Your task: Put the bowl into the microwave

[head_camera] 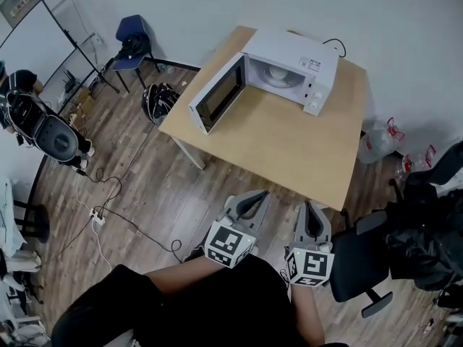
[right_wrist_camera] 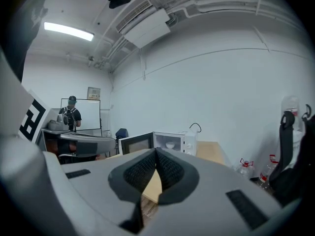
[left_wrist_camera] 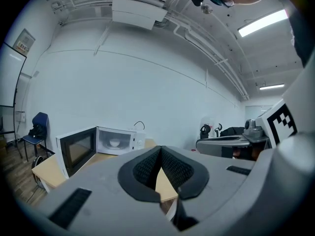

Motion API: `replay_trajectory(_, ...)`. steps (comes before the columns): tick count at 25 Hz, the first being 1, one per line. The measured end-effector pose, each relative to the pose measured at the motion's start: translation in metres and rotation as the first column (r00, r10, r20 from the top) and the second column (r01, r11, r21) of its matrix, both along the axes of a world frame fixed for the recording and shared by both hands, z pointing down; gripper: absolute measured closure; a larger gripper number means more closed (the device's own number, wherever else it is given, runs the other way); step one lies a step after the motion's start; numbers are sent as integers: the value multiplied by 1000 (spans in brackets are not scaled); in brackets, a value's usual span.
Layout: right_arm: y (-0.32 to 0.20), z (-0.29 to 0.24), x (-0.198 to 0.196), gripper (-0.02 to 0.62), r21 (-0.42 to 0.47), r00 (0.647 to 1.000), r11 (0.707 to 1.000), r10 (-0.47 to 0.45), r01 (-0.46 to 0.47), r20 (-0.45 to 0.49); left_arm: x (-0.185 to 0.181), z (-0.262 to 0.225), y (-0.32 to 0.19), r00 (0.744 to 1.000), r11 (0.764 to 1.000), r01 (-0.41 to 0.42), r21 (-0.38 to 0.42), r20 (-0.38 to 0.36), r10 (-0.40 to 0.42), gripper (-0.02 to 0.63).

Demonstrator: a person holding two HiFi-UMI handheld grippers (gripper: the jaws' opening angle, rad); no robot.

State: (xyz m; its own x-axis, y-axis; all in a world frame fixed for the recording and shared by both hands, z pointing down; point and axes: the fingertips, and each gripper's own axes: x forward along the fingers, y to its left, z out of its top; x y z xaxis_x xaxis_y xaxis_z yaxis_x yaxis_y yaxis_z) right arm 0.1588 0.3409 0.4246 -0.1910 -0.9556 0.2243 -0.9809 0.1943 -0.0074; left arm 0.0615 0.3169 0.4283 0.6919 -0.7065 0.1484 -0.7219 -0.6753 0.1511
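A white microwave stands at the far end of the wooden table, its door swung wide open to the left. Inside it, on the turntable, sits a white bowl; the bowl also shows in the left gripper view, and the bowl in the right gripper view. My left gripper and right gripper hover side by side in front of the table's near edge, close to my body. The pads of the left gripper and of the right gripper meet, with nothing between them.
A black office chair stands at my right, next to the table's near corner. Water bottles lie on the floor to the table's right. A blue chair, a dark helmet and cables are to the left. A person stands by a whiteboard.
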Motion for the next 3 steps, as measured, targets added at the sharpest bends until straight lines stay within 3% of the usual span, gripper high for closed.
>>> replay_trajectory(3,7,3,6,535,1,1000,1000,5,-5,4,4,2,6,1000,1000,1,1,0,-1,594)
